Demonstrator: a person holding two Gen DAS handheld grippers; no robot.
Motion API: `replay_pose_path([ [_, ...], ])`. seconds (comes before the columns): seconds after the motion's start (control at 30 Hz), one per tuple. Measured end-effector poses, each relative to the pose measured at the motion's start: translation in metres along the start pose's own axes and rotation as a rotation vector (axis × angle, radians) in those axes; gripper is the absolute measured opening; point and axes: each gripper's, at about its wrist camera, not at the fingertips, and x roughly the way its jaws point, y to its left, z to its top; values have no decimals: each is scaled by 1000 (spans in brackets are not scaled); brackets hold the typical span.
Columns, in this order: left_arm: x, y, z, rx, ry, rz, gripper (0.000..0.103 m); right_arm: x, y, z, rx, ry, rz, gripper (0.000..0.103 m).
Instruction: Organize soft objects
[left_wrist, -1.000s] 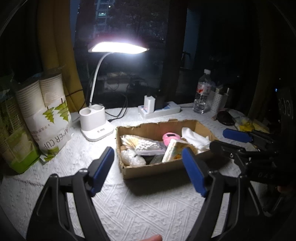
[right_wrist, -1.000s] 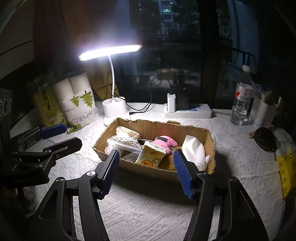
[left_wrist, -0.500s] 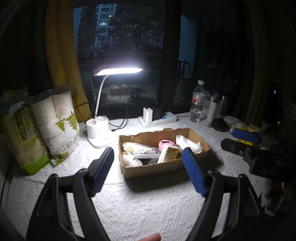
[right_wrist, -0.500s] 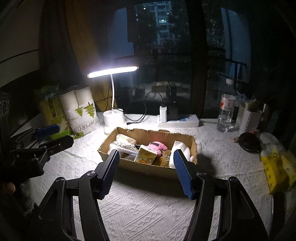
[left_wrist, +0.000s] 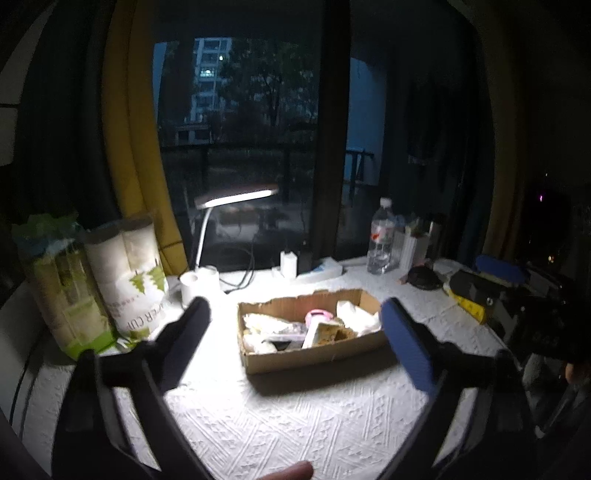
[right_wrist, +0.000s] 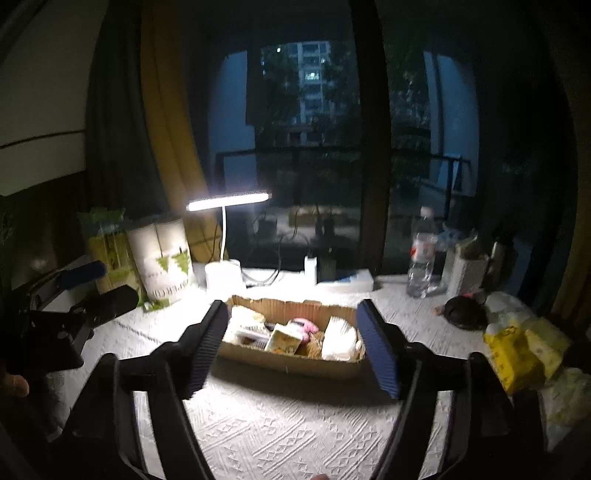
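A shallow cardboard box (left_wrist: 314, 356) (right_wrist: 295, 360) sits on the white patterned tablecloth. It holds a pink soft toy (left_wrist: 317, 315) (right_wrist: 304, 326), a white cloth (left_wrist: 356, 319) (right_wrist: 340, 338), a yellow tissue pack (left_wrist: 321, 330) (right_wrist: 282, 339) and clear bags of small white items (left_wrist: 264, 325). My left gripper (left_wrist: 295, 339) is open and empty, held back above the cloth on the near side of the box. My right gripper (right_wrist: 293, 343) is open and empty, also on the near side. Each gripper shows at the edge of the other's view.
A lit desk lamp (left_wrist: 236, 195) (right_wrist: 227, 201) stands behind the box. Paper cup packs (left_wrist: 129, 273) (right_wrist: 162, 254) stand at the left. A power strip (left_wrist: 314, 271), water bottle (left_wrist: 380, 236) (right_wrist: 421, 254) and yellow packs (right_wrist: 524, 350) are at the back and right.
Both grippers have pulled back and risen away from the box, which looks smaller and farther. Both stay open and empty.
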Motion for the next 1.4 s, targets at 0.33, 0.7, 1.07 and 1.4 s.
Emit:
replay_pose_path([
  [0.33, -40, -5, 16, 0, -106, 5, 102, -40, 8, 16, -25, -75, -71, 79],
  [0.7, -46, -4, 20, 15, -127, 18, 102, -47, 7, 20, -25, -100, -80, 79],
  [1.07, -45, -7, 18, 32, -124, 24, 102, -48, 5, 20, -24, -99, -79, 79],
  [1.4, -47, -5, 19, 19, -134, 30, 102, -47, 4, 20, -24, -99, -79, 79],
])
